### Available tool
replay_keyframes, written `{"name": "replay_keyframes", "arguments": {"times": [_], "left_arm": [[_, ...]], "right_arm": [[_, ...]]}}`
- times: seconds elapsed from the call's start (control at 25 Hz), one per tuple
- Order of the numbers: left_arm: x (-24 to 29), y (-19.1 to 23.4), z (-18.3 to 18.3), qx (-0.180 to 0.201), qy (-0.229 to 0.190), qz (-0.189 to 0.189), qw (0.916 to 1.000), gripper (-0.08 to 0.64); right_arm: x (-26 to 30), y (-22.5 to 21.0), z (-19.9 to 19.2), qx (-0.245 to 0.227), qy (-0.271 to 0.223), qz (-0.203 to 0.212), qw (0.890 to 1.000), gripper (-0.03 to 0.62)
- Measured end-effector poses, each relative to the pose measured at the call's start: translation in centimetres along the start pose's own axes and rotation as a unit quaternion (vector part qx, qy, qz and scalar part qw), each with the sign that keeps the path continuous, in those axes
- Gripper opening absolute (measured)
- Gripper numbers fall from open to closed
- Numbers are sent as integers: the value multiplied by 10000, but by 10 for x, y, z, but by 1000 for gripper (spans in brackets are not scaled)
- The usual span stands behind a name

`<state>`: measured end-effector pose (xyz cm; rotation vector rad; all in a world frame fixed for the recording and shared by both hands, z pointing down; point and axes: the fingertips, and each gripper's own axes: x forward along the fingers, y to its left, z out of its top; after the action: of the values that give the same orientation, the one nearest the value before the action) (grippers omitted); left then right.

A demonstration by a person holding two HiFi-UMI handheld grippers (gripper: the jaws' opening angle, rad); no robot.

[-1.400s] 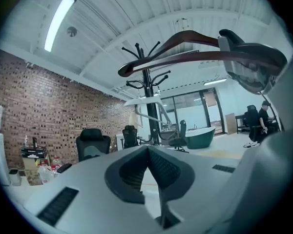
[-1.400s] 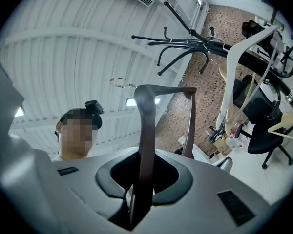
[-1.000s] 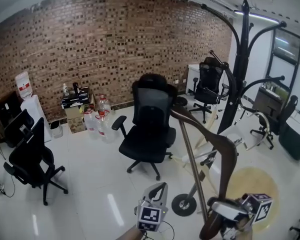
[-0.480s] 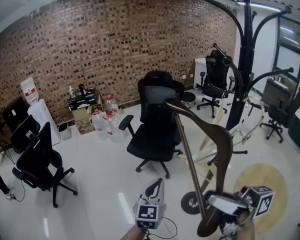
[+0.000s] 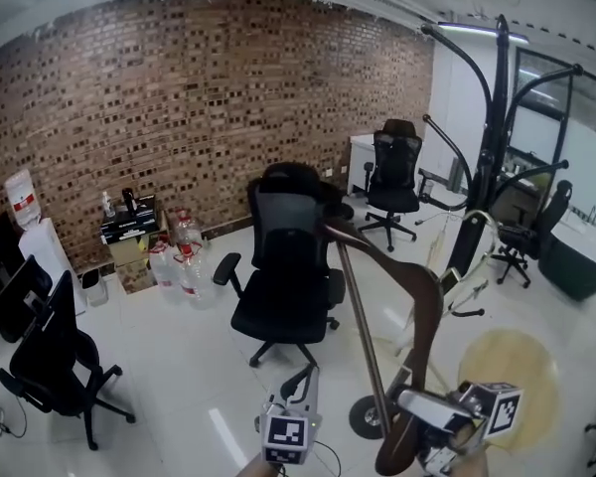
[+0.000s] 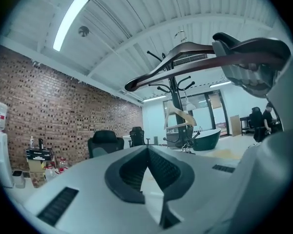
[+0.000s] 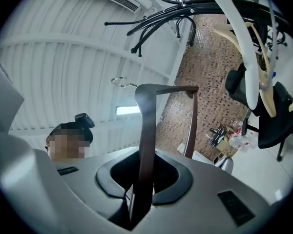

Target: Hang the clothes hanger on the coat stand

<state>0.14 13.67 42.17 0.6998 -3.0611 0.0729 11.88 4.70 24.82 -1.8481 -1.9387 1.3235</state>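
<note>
My right gripper [image 5: 405, 417] is shut on the lower end of a dark brown wooden hanger [image 5: 424, 306], which rises up and to the left in the head view. In the right gripper view the hanger [image 7: 146, 130] stands clamped between the jaws of that gripper [image 7: 141, 189]. The black coat stand [image 5: 495, 137] stands beyond it at the right, apart from the hanger. Pale hangers [image 7: 249, 48] hang on its arms [image 7: 185, 9]. My left gripper [image 5: 308, 374] is at the bottom centre, shut and empty. Its view shows the hanger [image 6: 176, 57] overhead and the stand [image 6: 175, 89] behind.
A black office chair [image 5: 283, 276] stands mid-floor just left of the hanger. More chairs sit at the left [image 5: 40, 356] and back [image 5: 392, 172]. Water bottles [image 5: 174, 256] line the brick wall. A round beige mat [image 5: 507, 376] lies at the lower right.
Both grippers have travelled across the room together with the hanger, and the whole scene has shifted in the head view. The right grip on the hanger is unchanged.
</note>
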Motion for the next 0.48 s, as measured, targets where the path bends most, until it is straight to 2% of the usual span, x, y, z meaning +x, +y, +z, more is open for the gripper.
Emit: {"name": "replay_keyframes", "arguments": {"times": [0.16, 0.28, 0.48], "left_arm": [[-8, 21, -12, 50, -26, -345, 9994, 18], [-6, 34, -17, 11, -20, -404, 9992, 18], [20, 31, -13, -41, 17, -422, 9991, 18]], "right_arm": [[24, -13, -17, -40, -396, -130, 9991, 43], [40, -20, -20, 47, -607, -104, 9981, 43], [37, -32, -2, 208, -726, -95, 9971, 43]]}}
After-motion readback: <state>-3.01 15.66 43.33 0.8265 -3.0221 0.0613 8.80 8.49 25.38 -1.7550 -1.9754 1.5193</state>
